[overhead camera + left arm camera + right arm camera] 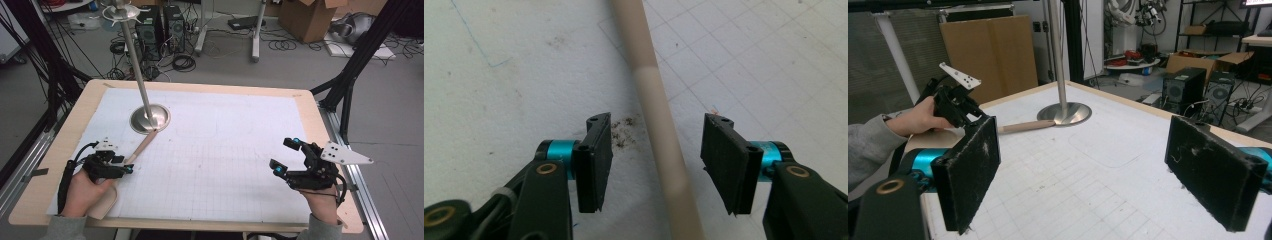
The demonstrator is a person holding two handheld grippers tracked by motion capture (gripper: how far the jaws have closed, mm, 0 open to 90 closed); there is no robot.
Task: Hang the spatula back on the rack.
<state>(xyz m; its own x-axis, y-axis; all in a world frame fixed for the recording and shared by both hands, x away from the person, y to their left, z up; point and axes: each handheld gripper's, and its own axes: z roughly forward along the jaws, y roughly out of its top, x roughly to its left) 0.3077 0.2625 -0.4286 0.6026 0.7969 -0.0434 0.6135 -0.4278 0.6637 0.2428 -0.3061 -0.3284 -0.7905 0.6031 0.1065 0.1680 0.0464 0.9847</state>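
Near the tabletop's left edge, the left gripper point(651, 165) straddles the wooden spoon point(659, 120), pads clear of its handle. The right gripper point(287, 157) stands open, empty, near the right edge.

No legible text, label, brand, number or sign appears in any view. The white sheet point(215, 150) on the surface point(60, 150) bears only a printed grid and faint drawn outlines, without characters. The cardboard boxes point(310, 17) on the floor show no readable print at this resolution.
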